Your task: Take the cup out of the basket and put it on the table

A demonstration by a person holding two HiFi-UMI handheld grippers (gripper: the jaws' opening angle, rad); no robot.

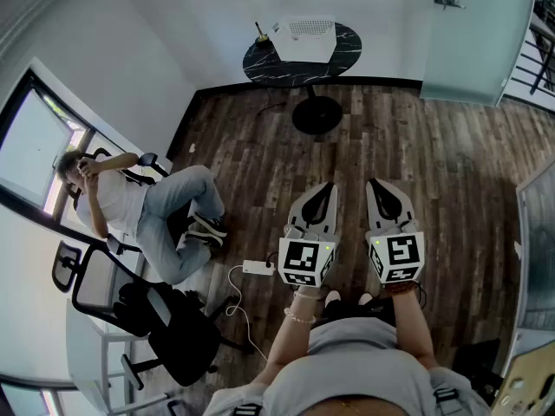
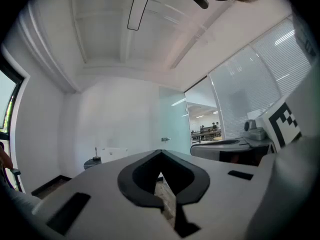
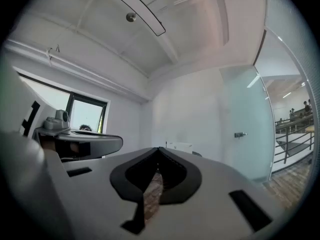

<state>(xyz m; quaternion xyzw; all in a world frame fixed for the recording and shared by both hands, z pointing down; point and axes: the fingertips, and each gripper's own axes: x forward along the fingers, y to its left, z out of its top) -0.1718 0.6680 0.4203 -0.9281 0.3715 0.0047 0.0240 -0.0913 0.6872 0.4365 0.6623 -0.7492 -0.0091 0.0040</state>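
Note:
No cup and no basket shows in any view. In the head view my left gripper (image 1: 327,185) and my right gripper (image 1: 376,182) are held side by side at waist height over the dark wooden floor (image 1: 434,172), both pointing forward. Each is shut, jaw tips touching, with nothing between them. The left gripper view looks along its closed jaws (image 2: 160,152) toward a white wall and a glass door (image 2: 172,124). The right gripper view shows its closed jaws (image 3: 159,149) and, far beyond them, a white box (image 3: 179,146) on a table.
A round black table (image 1: 264,59) with a white box (image 1: 303,37) stands ahead by the wall. A person (image 1: 139,206) sits on a chair at the left, near black office chairs (image 1: 165,319). A white power strip (image 1: 257,268) and cable lie on the floor.

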